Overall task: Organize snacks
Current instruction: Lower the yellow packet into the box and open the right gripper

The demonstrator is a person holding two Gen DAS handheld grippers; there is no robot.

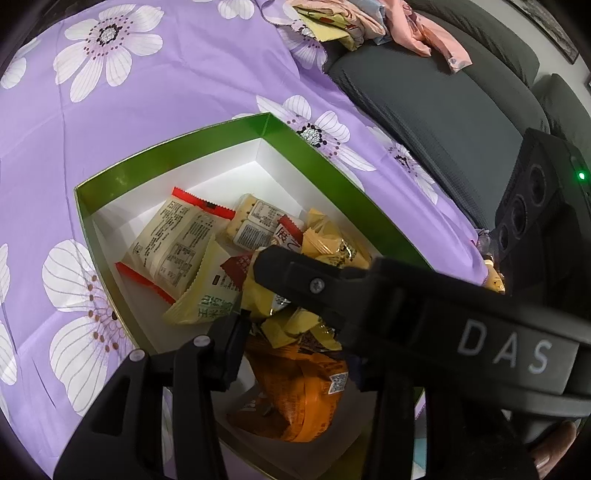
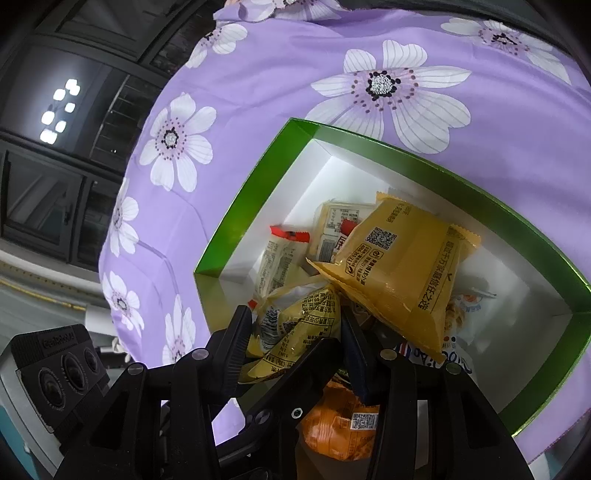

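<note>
A green box [image 1: 314, 155] [image 2: 251, 192] with a white inside holds a heap of snack packets. My right gripper [image 2: 295, 339] is shut on a small yellow packet [image 2: 295, 317] over the box's near end. A big yellow bag [image 2: 399, 266] leans on that packet. One finger of the right gripper [image 1: 295, 280] crosses the left wrist view. My left gripper [image 1: 295, 339] hangs over crumpled yellow packets [image 1: 291, 325] and an orange bag [image 1: 306, 387]. Its left finger [image 1: 236, 332] touches them. Its other finger is hidden, so its grip is unclear.
The box lies on a purple flowered cloth [image 1: 166, 110]. A grey sofa [image 1: 443, 110] with a pile of clothes [image 1: 369, 22] runs along the right. Pale red-edged packets [image 1: 173, 243] lie at the box's left side. Dark windows [image 2: 55, 184] stand beyond the cloth.
</note>
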